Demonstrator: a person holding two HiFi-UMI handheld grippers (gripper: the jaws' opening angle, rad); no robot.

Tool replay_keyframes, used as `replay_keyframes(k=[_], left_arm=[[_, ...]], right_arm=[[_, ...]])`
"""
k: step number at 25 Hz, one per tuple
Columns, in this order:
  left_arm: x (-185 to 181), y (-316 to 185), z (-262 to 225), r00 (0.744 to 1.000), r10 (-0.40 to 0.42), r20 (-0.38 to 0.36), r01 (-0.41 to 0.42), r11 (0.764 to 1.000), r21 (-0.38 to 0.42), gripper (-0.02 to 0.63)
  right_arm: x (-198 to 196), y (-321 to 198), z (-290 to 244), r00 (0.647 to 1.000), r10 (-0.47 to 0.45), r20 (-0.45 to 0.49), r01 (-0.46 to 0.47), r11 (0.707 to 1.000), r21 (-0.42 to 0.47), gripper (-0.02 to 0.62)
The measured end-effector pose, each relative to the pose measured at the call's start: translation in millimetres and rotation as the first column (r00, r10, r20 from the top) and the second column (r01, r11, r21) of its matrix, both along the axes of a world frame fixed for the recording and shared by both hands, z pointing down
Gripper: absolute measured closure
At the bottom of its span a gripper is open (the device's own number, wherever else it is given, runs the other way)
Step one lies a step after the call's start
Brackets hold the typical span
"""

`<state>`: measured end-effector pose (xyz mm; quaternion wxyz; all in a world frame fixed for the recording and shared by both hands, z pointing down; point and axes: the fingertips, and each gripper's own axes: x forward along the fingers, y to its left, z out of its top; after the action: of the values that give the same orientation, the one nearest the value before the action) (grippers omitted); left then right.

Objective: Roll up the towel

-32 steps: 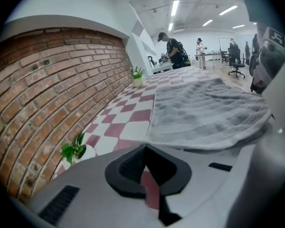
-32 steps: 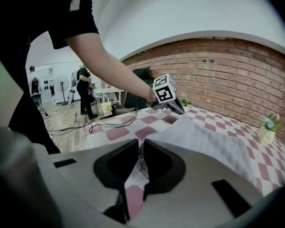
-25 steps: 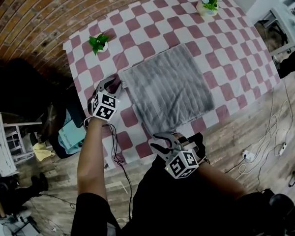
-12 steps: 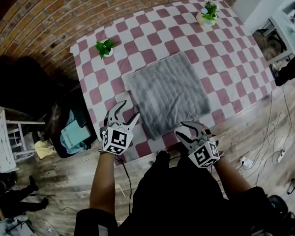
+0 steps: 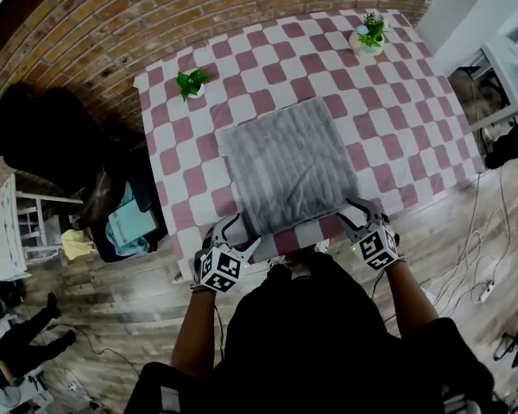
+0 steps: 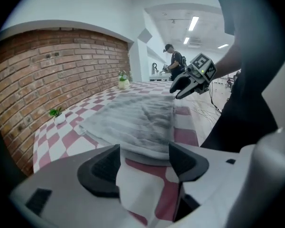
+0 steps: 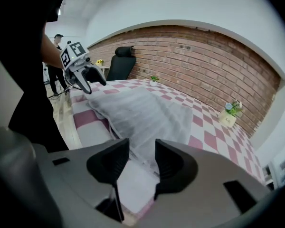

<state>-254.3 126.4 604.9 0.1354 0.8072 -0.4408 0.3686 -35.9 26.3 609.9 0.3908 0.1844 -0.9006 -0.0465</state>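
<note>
1. At the far left of the table (image 5: 397, 145), a small green plant (image 5: 192, 82) stands on the checked tablecloth (image 5: 177, 179), well apart from the work.
2. The left gripper (image 5: 238, 234) hangs over the table's near edge, just beside the towel's near left corner. Its jaws have just been opening and now stand apart. Only tablecloth shows between them, and the towel's hem lies just ahead of the tips, not pinched.
3. The towel (image 5: 287, 164), grey and ribbed, lies flat and fully spread in the middle of the table, with its near edge close to the table's near edge. No turn of a roll shows anywhere along it.
4. The right gripper (image 5: 356, 212) sits by the near right corner. Its jaws keep a narrow gap with nothing clamped, and the towel's corner lies just beyond the tips.
5. At the far right corner a potted plant with pale flowers (image 5: 369, 33) stands well apart from the towel.
6. The step in hand looks like the approach to the near hem, so rolling proper has not begun.
7. The next move likely calls for each gripper to reach under or onto its corner and close on the hem. The right one probably needs to open wider for the thick pile.
8. After that, both would need to turn the edge over and away from the person, moving evenly so the roll stays straight.
</note>
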Motion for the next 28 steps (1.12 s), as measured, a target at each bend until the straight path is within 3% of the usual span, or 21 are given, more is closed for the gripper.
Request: replay_keyframes(k=[5, 9, 14, 22, 24, 27, 28], left_arm=[[18.3, 22.2, 17.7, 1.000, -0.015, 0.008, 0.016, 0.997, -0.076, 0.298], [29.2, 33.1, 29.2, 0.996, 0.044, 0.083, -0.035, 0.994, -0.108, 0.310], [33.6, 30.5, 32.0, 0.982, 0.092, 0.164, -0.073, 0.991, -0.114, 0.348], [31.6, 24.6, 37.8, 0.981, 0.067, 0.181, -0.044, 0.990, -0.132, 0.434], [33.0, 26.3, 39.4, 0.982, 0.068, 0.175, -0.044, 0.989, -0.138, 0.468], [34.5, 28.4, 41.5, 0.982, 0.064, 0.179, -0.039, 0.989, -0.141, 0.545], [34.7, 28.8, 41.8, 0.982, 0.063, 0.179, -0.038, 0.989, -0.141, 0.551]], right_arm=[[34.7, -17.3, 5.0, 0.999, 0.038, -0.010, -0.038, 0.999, -0.032, 0.433], [51.1, -20.9, 11.6, 0.999, 0.031, -0.036, -0.033, 0.998, -0.051, 0.433], [54.8, -22.4, 23.3, 0.999, 0.005, -0.034, -0.007, 0.998, -0.062, 0.433], [56.6, -34.6, 33.5, 0.999, 0.041, -0.032, -0.044, 0.994, -0.096, 0.435], [58.6, -38.2, 37.3, 0.998, 0.063, -0.031, -0.066, 0.992, -0.111, 0.457], [65.8, -39.4, 43.2, 0.995, 0.077, -0.058, -0.084, 0.989, -0.125, 0.567], [67.4, -39.4, 43.4, 0.995, 0.078, -0.062, -0.085, 0.988, -0.126, 0.575]])
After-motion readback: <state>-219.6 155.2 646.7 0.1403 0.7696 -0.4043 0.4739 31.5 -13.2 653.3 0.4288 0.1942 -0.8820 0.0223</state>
